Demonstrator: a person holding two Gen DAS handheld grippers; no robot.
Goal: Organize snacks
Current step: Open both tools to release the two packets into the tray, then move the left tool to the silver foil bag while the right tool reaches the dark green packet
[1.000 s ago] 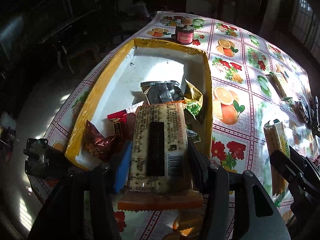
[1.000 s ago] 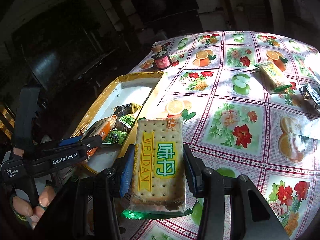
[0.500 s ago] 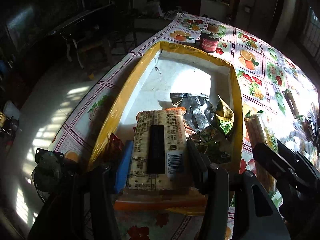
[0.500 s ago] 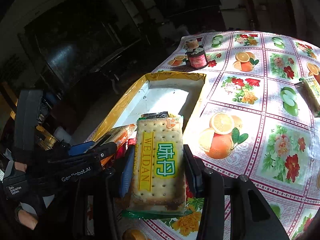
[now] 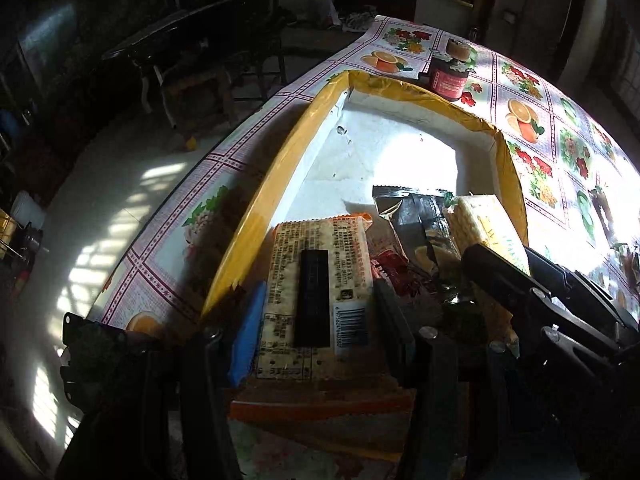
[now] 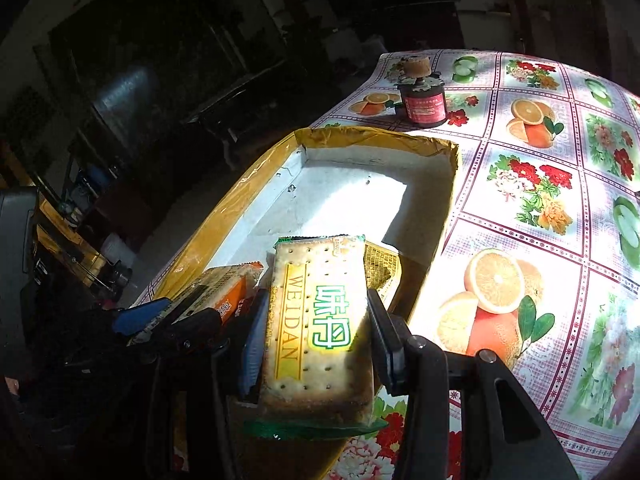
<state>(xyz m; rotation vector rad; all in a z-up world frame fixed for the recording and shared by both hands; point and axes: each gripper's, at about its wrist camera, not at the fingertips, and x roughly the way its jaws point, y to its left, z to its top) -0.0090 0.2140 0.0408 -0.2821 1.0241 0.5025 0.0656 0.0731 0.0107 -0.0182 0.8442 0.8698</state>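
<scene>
Two claws, left claw (image 5: 316, 316) and right claw (image 6: 316, 344), each clamp a cracker pack over the box (image 6: 224, 216).

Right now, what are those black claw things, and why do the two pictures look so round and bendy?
Those are two grabbers, like big tongs, that a person holds, one in each hand. Each carries a tiny camera with a bulging lens, so each picture looks along one grabber. The left grabber squeezes a cracker pack with an orange edge. The right grabber squeezes a green-edged cracker pack. Both hang over a yellow-rimmed box that holds more snacks. It sits on a flowery tablecloth near a small red jar.
</scene>
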